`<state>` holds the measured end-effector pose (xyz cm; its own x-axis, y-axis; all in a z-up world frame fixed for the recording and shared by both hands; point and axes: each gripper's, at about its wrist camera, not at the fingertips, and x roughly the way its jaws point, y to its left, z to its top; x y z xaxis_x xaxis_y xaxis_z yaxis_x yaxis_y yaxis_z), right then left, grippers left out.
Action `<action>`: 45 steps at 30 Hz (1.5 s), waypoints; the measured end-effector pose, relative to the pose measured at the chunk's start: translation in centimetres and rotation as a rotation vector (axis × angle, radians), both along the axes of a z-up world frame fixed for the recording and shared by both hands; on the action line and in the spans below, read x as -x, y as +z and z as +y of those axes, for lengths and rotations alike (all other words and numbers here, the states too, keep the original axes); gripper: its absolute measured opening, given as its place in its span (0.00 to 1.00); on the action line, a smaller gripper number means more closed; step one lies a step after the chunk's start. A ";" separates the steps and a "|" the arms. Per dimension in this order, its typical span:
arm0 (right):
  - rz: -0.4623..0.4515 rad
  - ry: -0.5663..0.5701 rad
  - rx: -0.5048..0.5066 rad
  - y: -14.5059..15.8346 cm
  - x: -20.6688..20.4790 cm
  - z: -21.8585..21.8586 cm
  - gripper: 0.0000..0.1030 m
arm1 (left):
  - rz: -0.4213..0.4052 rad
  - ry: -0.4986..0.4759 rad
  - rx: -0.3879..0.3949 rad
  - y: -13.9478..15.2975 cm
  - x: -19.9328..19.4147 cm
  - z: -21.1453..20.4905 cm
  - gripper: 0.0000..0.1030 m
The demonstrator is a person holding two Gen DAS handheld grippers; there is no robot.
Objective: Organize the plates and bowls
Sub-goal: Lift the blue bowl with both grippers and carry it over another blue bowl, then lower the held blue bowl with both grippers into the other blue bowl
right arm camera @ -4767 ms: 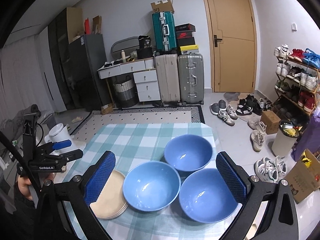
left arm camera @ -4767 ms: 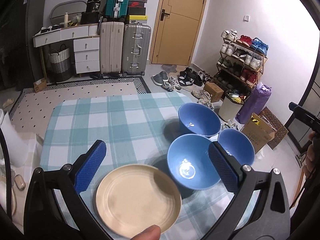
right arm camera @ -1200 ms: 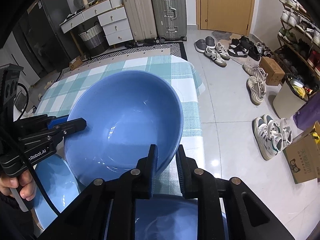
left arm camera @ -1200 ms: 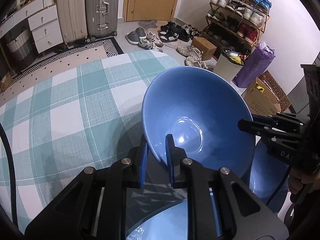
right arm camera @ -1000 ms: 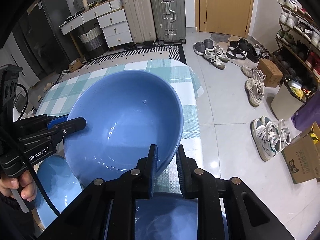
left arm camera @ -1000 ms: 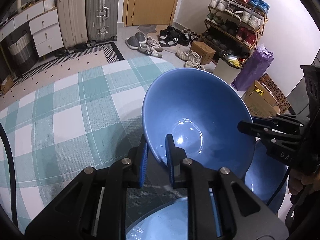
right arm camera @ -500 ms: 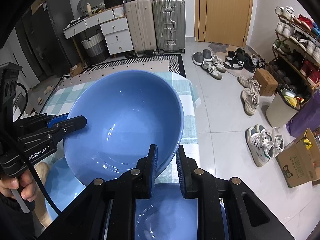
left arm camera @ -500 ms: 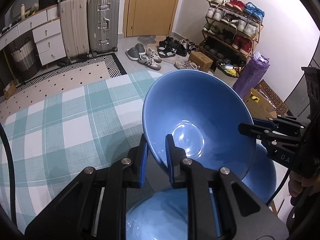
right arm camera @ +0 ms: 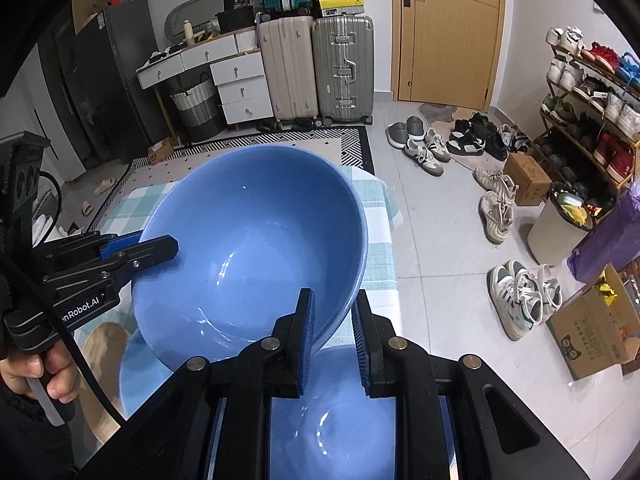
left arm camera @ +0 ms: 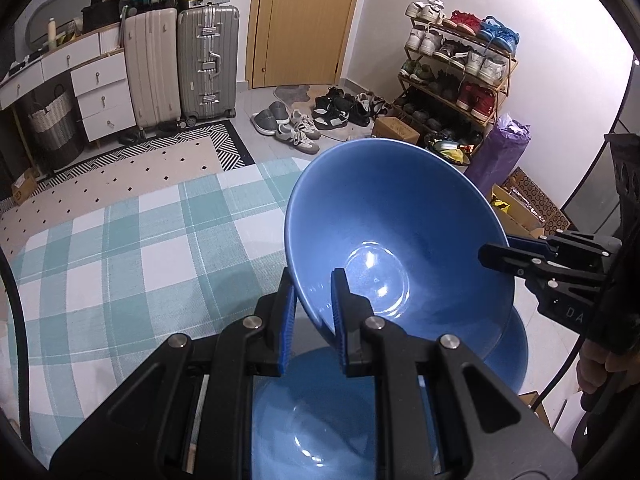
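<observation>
Between both tongs, a blue bowl (left arm camera: 394, 240) hangs tilted above the checked surface (left arm camera: 120, 248): left tongs (left arm camera: 313, 300) clamped on its near rim, right tongs (right arm camera: 334, 330) clamped opposite, and directly below sits another blue bowl (left arm camera: 320, 420).

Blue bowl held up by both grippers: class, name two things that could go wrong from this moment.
1. The lifted blue bowl is pinched only at opposite rim edges by the left gripper and right gripper; uneven pulling might slip it free.
2. Two more bowls sit directly beneath, so a drop could chip them.
</observation>
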<state>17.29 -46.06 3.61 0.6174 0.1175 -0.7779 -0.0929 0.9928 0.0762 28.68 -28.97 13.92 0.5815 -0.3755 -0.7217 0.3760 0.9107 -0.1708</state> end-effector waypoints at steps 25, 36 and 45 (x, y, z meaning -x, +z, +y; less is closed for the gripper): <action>-0.048 0.030 -0.011 3.1 5.7 3.0 0.19 | -0.044 0.016 0.006 4.2 8.3 2.2 0.14; -0.060 0.049 -0.027 3.3 8.1 4.7 0.19 | -0.062 0.033 -0.007 5.4 12.3 3.4 0.14; -0.067 0.068 -0.032 3.2 10.3 6.1 0.19 | -0.072 0.041 -0.013 5.5 15.7 4.8 0.14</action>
<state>6.97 -40.01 6.81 0.6577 0.1855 -0.7301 -0.1661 0.9811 0.0996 12.99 -24.19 19.37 0.6466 -0.3408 -0.6824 0.3490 0.9277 -0.1326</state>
